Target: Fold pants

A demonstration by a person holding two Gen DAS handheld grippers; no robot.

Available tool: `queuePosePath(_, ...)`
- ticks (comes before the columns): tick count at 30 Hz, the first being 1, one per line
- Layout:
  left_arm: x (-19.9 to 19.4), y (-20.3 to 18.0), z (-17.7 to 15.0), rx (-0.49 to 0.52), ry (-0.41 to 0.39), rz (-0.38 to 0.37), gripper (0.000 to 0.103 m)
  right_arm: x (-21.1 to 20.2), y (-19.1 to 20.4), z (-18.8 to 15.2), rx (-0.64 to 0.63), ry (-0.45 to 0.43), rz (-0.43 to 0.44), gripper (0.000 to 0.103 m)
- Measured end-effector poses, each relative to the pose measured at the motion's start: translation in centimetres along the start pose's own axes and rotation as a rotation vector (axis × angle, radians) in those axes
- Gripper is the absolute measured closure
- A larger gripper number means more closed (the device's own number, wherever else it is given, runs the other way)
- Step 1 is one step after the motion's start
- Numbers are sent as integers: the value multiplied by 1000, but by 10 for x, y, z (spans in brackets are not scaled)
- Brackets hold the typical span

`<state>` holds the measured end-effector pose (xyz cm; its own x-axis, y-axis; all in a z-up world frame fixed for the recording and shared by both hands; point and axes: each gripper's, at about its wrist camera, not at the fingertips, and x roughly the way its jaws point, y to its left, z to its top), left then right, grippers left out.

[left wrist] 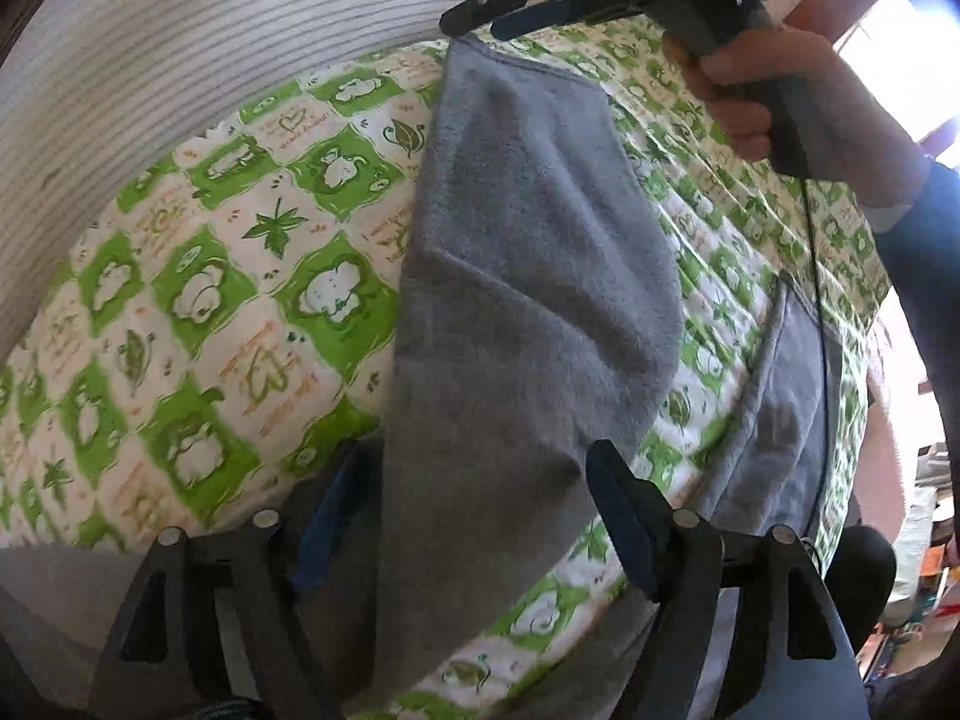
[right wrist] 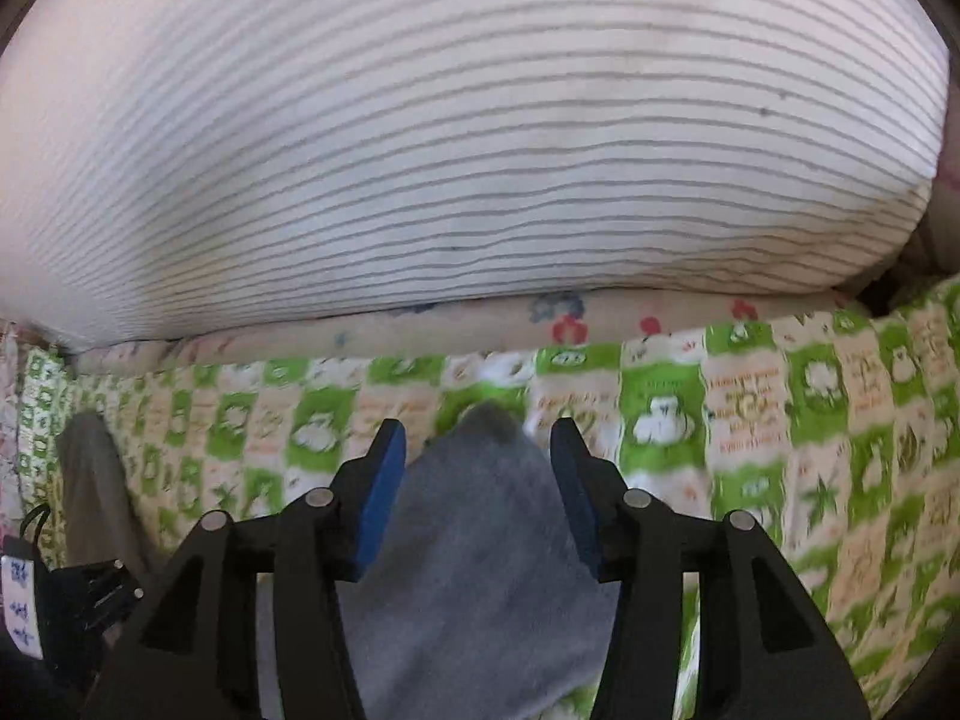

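Grey fleece pants (left wrist: pixel 510 276) lie on a green-and-white patterned bedcover (left wrist: pixel 198 300). One long band of them runs from my left gripper (left wrist: pixel 474 480) up to my right gripper (left wrist: pixel 480 24), which a hand holds at the far end. The left fingers stand wide apart with the cloth lying between them. In the right wrist view the pants (right wrist: pixel 480 528) lie between the spread blue pads of my right gripper (right wrist: pixel 477 450), which do not touch the cloth. Another grey part (left wrist: pixel 786 414) lies to the right.
A white striped pillow or mattress (right wrist: pixel 450 138) rises behind the bedcover. A floral sheet edge (right wrist: pixel 540 324) shows under it. The bed's edge and a cluttered room (left wrist: pixel 924 540) lie at the right. A cable (left wrist: pixel 816 276) hangs from the right gripper.
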<state>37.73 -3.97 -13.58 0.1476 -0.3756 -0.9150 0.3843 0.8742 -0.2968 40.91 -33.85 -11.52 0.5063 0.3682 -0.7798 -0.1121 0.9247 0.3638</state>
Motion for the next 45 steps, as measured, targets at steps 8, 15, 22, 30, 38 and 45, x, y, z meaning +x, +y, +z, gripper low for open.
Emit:
queuePosePath(8,-5,5,4,-4,-13,-55,89,1,0,-10,1,-24,14,92)
queuePosePath(15,-28,-38,-15,96,-59,3,96,-84,-16,-50,57,-125,103,94)
queuePosePath(22,-50,-93,-46,125,-129,94,96,-144,-49,-122,124,-124,146,94)
queuePosePath(30,-83,-136,-79,119,-263,226,96,-169,-79,-211,218,-118,205,94)
queuePosePath(38,-74,-180,-114,144,-317,344,96,-166,-89,-272,259,-98,220,94)
queuePosePath(45,-49,-210,-145,158,-351,445,96,-184,-97,-309,276,-175,233,94)
